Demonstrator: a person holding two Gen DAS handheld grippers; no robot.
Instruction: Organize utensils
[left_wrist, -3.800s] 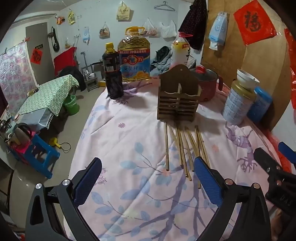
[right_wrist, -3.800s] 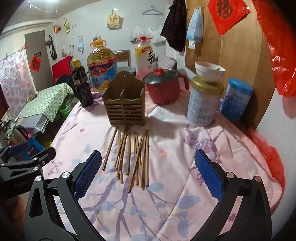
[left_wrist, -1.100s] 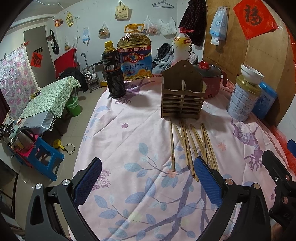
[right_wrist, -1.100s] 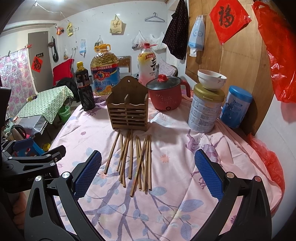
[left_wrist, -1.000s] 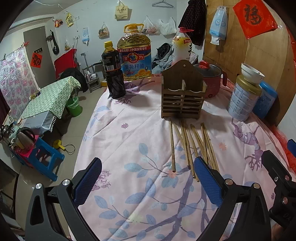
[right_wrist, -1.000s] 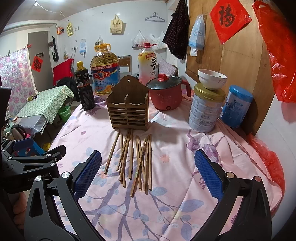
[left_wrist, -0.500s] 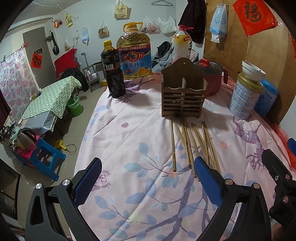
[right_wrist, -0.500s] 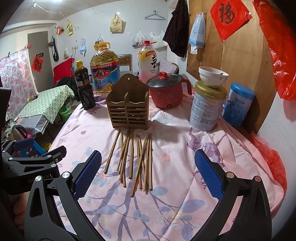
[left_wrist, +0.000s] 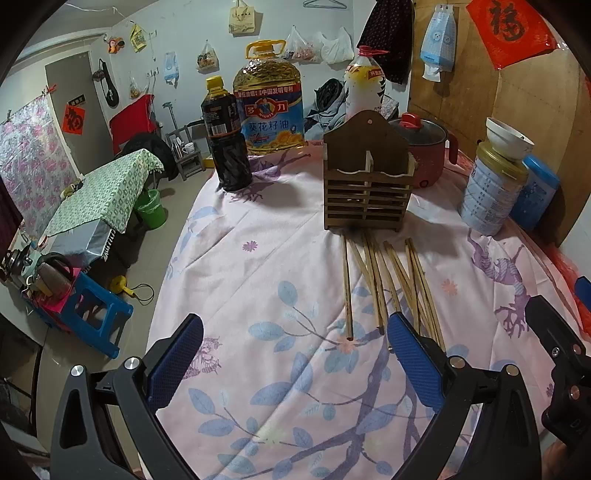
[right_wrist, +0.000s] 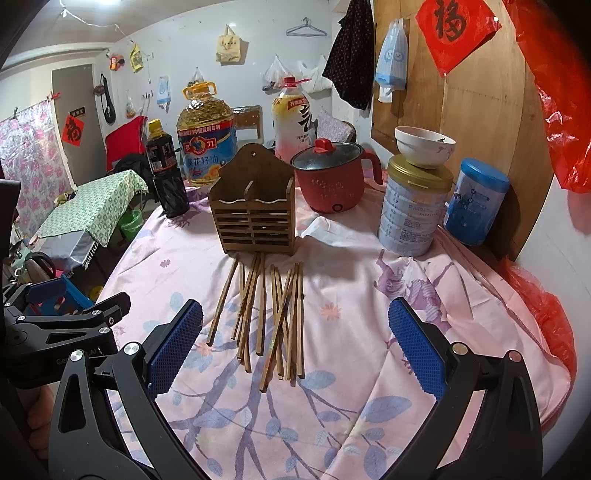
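Note:
Several wooden chopsticks (left_wrist: 384, 284) (right_wrist: 269, 314) lie fanned out on the pink floral cloth, right in front of a brown slatted wooden holder (left_wrist: 367, 184) (right_wrist: 255, 210) with two compartments. My left gripper (left_wrist: 295, 354) hovers open over the cloth, nearer than the chopsticks and a little to their left, holding nothing. My right gripper (right_wrist: 295, 343) is open too, above the near ends of the chopsticks, with nothing between its blue pads. Each gripper's black frame shows at the edge of the other's view.
Behind the holder stand a dark sauce bottle (left_wrist: 225, 144), a big oil jug (left_wrist: 271, 107), a red pot (right_wrist: 330, 177), a tin with a bowl (right_wrist: 415, 199) on top and a blue tin (right_wrist: 476, 203). The table edge drops off at the left toward a blue stool (left_wrist: 92, 314).
Both views have drawn back and risen slightly from the holder over the last seconds. The chopsticks and holder have not moved, and both grippers stay open.

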